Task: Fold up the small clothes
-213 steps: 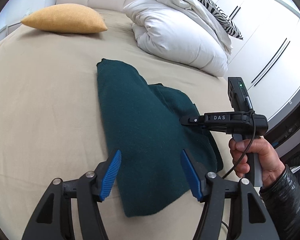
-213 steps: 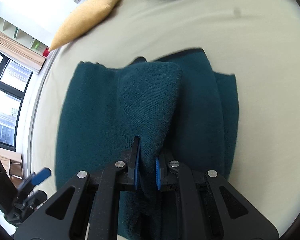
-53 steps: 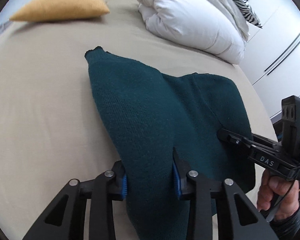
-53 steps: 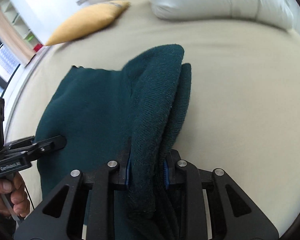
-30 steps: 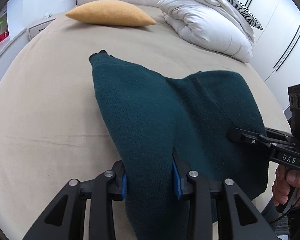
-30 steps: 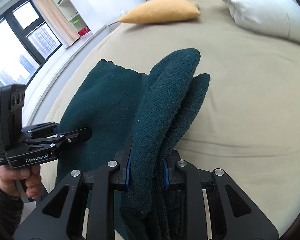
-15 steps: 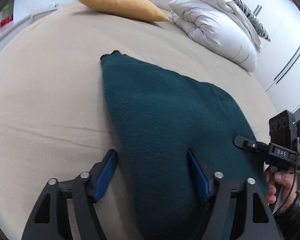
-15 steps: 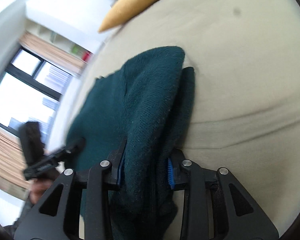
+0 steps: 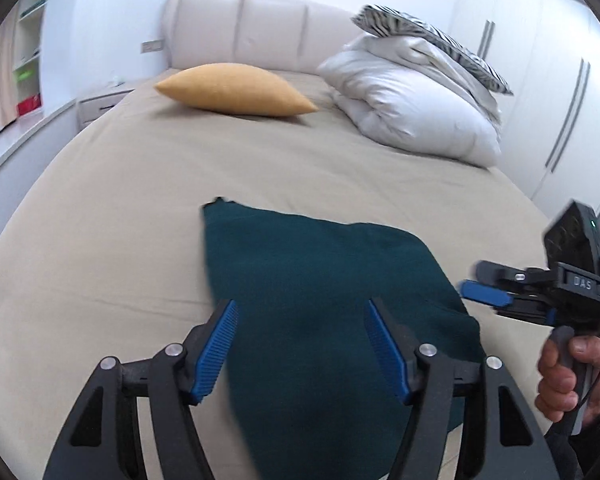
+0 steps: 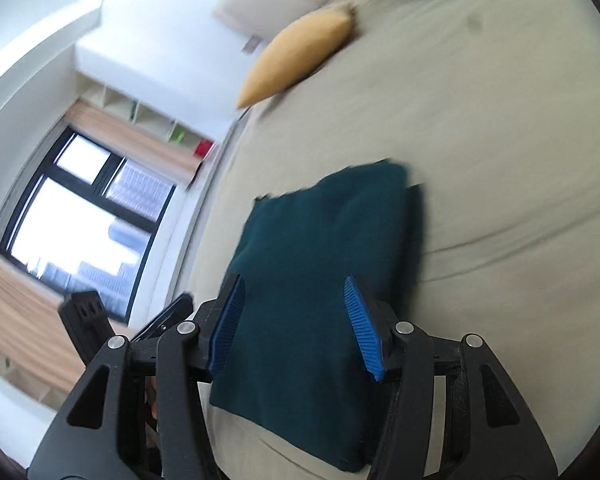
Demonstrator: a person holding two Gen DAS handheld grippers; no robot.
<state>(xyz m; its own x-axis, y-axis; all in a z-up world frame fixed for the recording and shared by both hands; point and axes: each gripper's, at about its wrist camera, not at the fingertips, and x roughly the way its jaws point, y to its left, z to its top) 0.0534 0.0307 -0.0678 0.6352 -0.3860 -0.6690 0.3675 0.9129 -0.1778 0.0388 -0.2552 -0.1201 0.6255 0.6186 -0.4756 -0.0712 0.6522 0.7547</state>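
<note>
One folded teal sweater (image 9: 324,280) on bed (image 9: 120,200); left gripper (image 9: 302,344), right gripper (image 10: 296,324), fingers wide, empty.

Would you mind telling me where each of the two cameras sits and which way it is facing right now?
Left wrist view: on the left gripper, facing up the bed toward the headboard; its open fingers, the right gripper and the hand holding it show.
Right wrist view: on the right gripper, rolled sideways, facing the bed and window; its open fingers and part of the left gripper show.
Shared: the green sweater and yellow pillow.
</note>
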